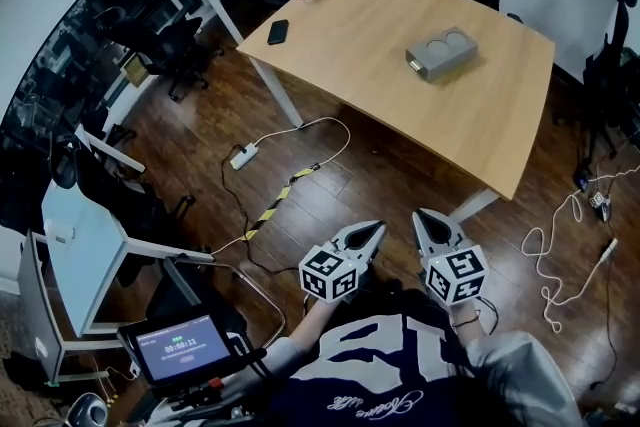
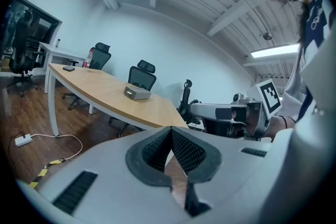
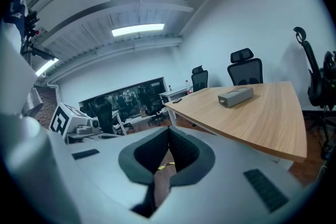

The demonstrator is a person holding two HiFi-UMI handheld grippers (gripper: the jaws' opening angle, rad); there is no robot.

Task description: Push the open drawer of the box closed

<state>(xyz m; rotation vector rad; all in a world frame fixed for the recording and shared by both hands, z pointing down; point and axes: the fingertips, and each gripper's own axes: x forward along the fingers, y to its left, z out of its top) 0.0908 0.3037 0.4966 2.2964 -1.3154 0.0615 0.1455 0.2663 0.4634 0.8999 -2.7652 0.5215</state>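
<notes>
Left gripper (image 1: pixel 373 229) and right gripper (image 1: pixel 421 217) closed and empty, the small grey rectangular box (image 1: pixel 445 52) is probably light and slides: brace it, push the drawer front (image 1: pixel 413 65)

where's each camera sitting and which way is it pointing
Head view: on the person's head, looking steeply down at floor, table and box; shows left hand-held gripper, right hand-held gripper, shirt.
Left gripper view: rides that gripper, faces the table past shut jaws; the right one and the shirt show.
Right gripper view: rides that gripper, faces the table past shut jaws; the left one's marker cube shows.
All share table and box.
</notes>
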